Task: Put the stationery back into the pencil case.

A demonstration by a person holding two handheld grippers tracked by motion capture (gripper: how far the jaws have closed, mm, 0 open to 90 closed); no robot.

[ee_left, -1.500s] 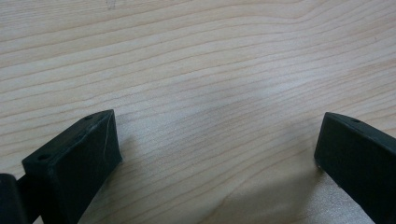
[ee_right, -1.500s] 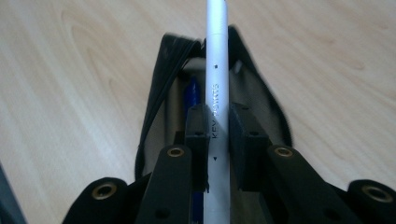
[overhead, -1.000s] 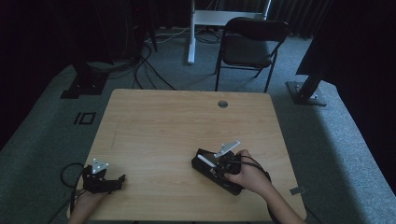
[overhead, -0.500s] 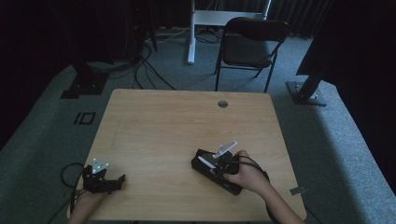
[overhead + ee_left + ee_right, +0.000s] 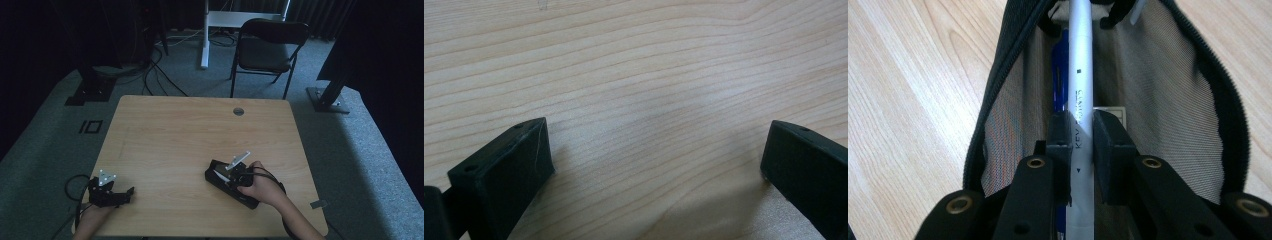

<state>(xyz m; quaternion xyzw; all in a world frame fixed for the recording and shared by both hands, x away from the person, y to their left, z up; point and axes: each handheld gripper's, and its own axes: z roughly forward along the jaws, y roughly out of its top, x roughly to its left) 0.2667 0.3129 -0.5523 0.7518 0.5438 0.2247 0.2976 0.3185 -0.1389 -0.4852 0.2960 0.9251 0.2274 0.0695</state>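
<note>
The wooden counter [image 5: 170, 135] is big and mostly bare. On its right side lies a black pencil case [image 5: 220, 181], zipped open, with grey mesh inside [image 5: 1168, 100].

The right claw [image 5: 1082, 145] sits right over the open case and is clamped on a white pen [image 5: 1082, 75]. The pen's long side runs straight away from the claw, in line with the case, and its far end pokes toward the far end of the case. A blue pen [image 5: 1060, 85] lies just under it inside the case. So the pen is already lined up with the case, either to go down into it or to lift out.

The left claw [image 5: 111, 192] rests far off at the near left corner of the counter. Its 2 jaws stand wide apart with nothing but wood between them [image 5: 654, 150]. The right hand [image 5: 262, 187] is the one close to the case.

Compared with 1 second ago, the right hand has crept only a tiny bit along the case. The left claw has stayed where it was.
</note>
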